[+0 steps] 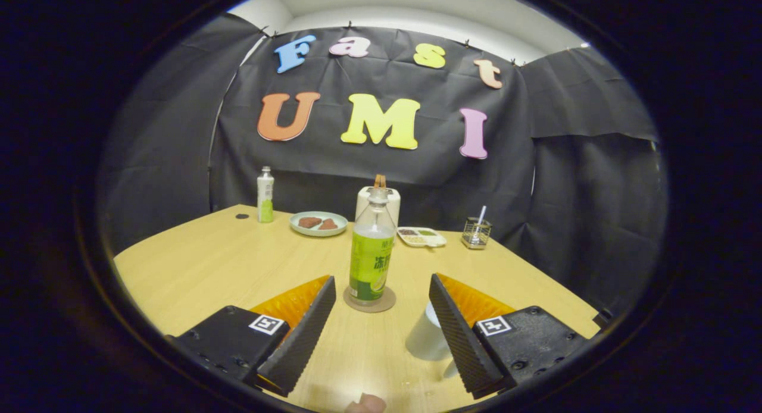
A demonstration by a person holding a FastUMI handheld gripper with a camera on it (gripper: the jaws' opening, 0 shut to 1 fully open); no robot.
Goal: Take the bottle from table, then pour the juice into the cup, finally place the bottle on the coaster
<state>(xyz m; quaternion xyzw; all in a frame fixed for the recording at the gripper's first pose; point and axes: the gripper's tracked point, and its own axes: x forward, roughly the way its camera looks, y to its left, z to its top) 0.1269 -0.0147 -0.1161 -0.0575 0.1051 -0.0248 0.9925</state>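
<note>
Just ahead of the fingers, centred between them, the bottle stands upright on the coaster, cap off it seems, little juice visible inside. The gripper is spread wide, holding nothing, fingers clear of the bottle. The white cup sits just inside the right finger, partly hidden by it. Beyond: a plate with food, a snack tray, a second bottle, a wire holder, all on the table. Risk: the right finger could clip the cup and tip it; any forward nudge could topple the open bottle
</note>
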